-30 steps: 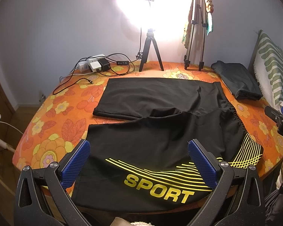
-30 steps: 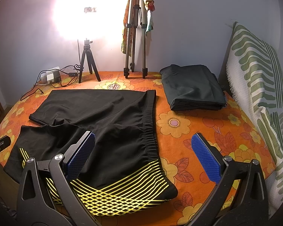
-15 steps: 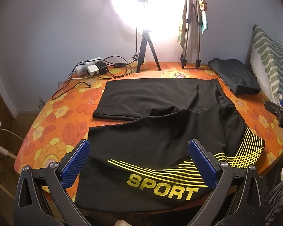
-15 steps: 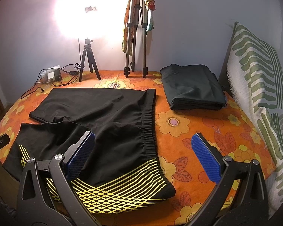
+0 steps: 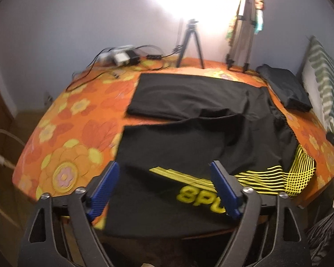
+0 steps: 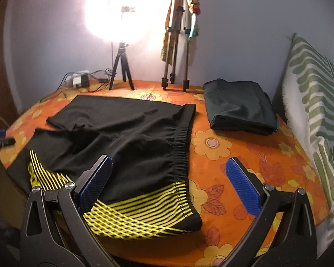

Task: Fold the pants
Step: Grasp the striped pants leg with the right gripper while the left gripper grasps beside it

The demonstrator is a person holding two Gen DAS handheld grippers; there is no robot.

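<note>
Lying spread on the orange flowered tabletop (image 6: pixel 245 155), the black pants (image 5: pixel 189 138) had their long axis running across both views — waistband toward the right gripper, leg hems toward the left. The near leg, printed in yellow, sat at the tabletop's near edge, directly below and ahead of the left gripper (image 5: pixel 164 187); that hand seemed the nearer one to the hem end. Its fingers were closing, still wide apart, with the printed leg seen between them but no pad pressing cloth — nothing held. The right gripper (image 6: pixel 169 184) hovered over the waistband's near corner with its yellow stripes; its fingers stood wide open and empty, the left pad above the stripes, the right above bare tabletop. A second, already folded dark garment (image 6: pixel 240 111) lay well apart toward the striped pillow (image 6: pixel 316 115). The coming pinch likely turns on the near edge of that leg.
</note>
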